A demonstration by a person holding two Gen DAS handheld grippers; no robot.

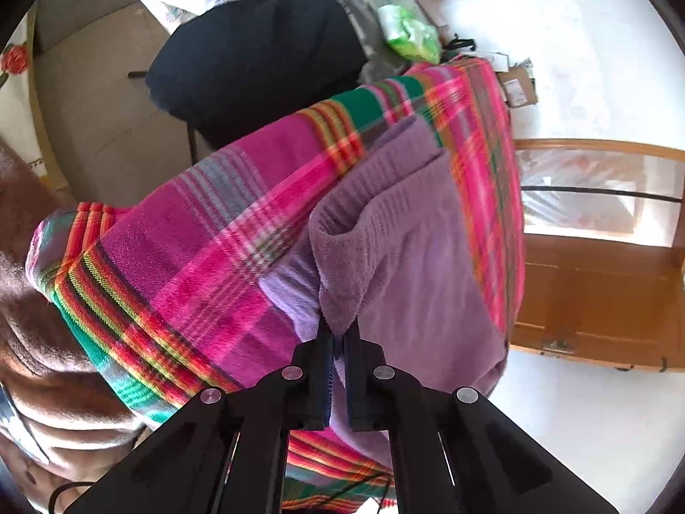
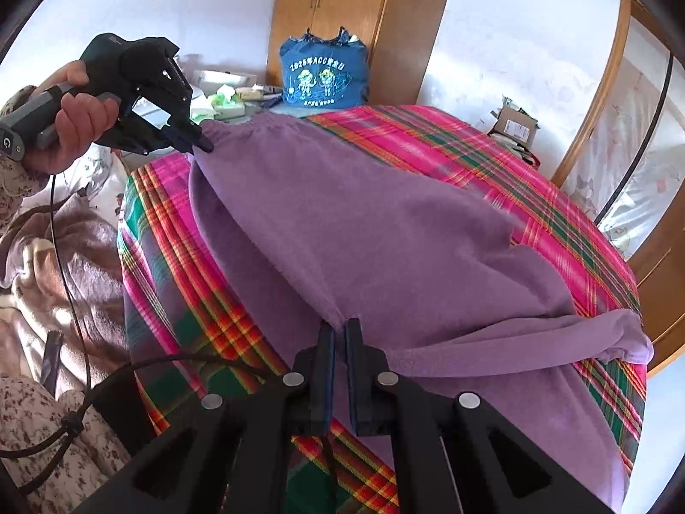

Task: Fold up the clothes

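A purple knit garment (image 2: pixel 364 231) lies spread over a table covered with a pink plaid cloth (image 2: pixel 492 162). My right gripper (image 2: pixel 339 326) is shut on the garment's near edge, pulling it into a small peak. In the right wrist view my left gripper (image 2: pixel 204 144), held by a hand, pinches the garment's far left corner by the gathered hem. The left wrist view shows that gripper (image 1: pixel 338 329) shut on a fold of the purple garment (image 1: pixel 406 257), whose ribbed hem curls just above the fingertips. One sleeve (image 2: pixel 612 342) hangs off the table's right edge.
A blue printed bag (image 2: pixel 323 75), tissue packs (image 2: pixel 222 100) and a wooden wardrobe (image 2: pixel 342 13) stand beyond the table. A black chair (image 1: pixel 257 60) sits past the table in the left wrist view. A brown blanket (image 2: pixel 72 235) lies left, a cardboard box (image 2: pixel 513 124) right.
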